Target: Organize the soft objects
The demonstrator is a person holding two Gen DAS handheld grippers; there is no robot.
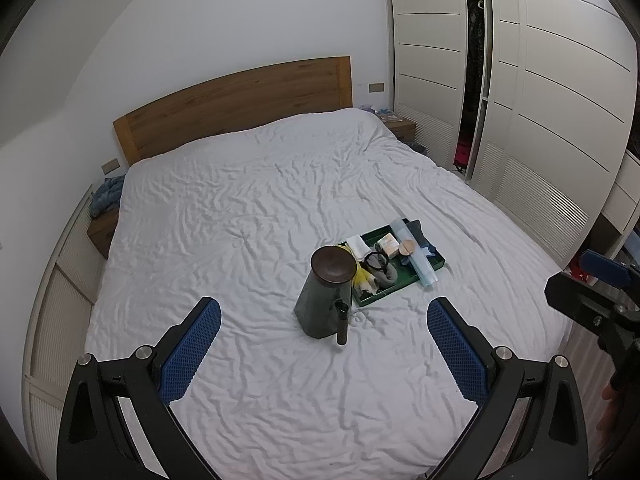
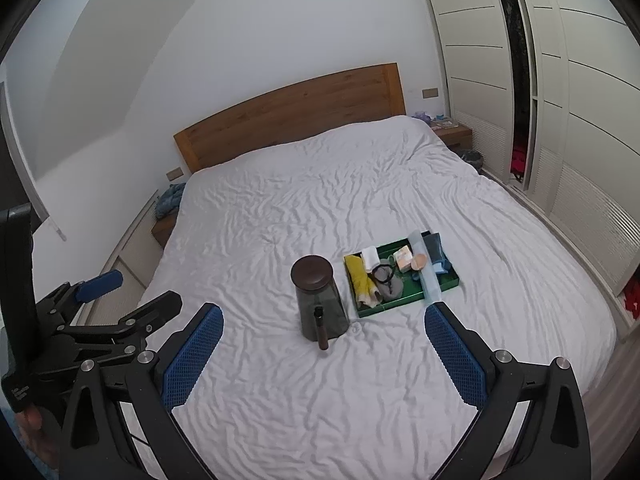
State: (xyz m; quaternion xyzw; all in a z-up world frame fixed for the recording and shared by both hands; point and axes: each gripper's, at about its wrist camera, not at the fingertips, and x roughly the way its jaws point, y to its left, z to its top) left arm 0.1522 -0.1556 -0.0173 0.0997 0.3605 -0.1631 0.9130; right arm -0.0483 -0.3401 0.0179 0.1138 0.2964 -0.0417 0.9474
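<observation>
A green tray point(image 1: 434, 265) point(image 2: 448, 282) lies on the white bed and holds several small items: a yellow cloth point(image 2: 358, 280), a white roll point(image 2: 370, 258), a grey soft piece point(image 2: 394, 289), a black loop point(image 1: 377, 262), a tan box point(image 2: 403, 260), a dark blue cloth point(image 2: 435, 250) and a clear tube point(image 2: 426, 268). A dark grey jug point(image 1: 323, 300) point(image 2: 320, 308) with a brown lid stands left of the tray. My left gripper point(image 1: 324, 344) and right gripper point(image 2: 324, 348) both hover open above the near part of the bed, short of the jug, holding nothing.
The white bed point(image 1: 256, 208) has a wooden headboard point(image 1: 236, 104). White wardrobes point(image 1: 552, 92) line the right side, one door ajar. Nightstands sit at both sides of the headboard, the left one with a blue cloth point(image 1: 105, 196). The other gripper shows at each view's edge.
</observation>
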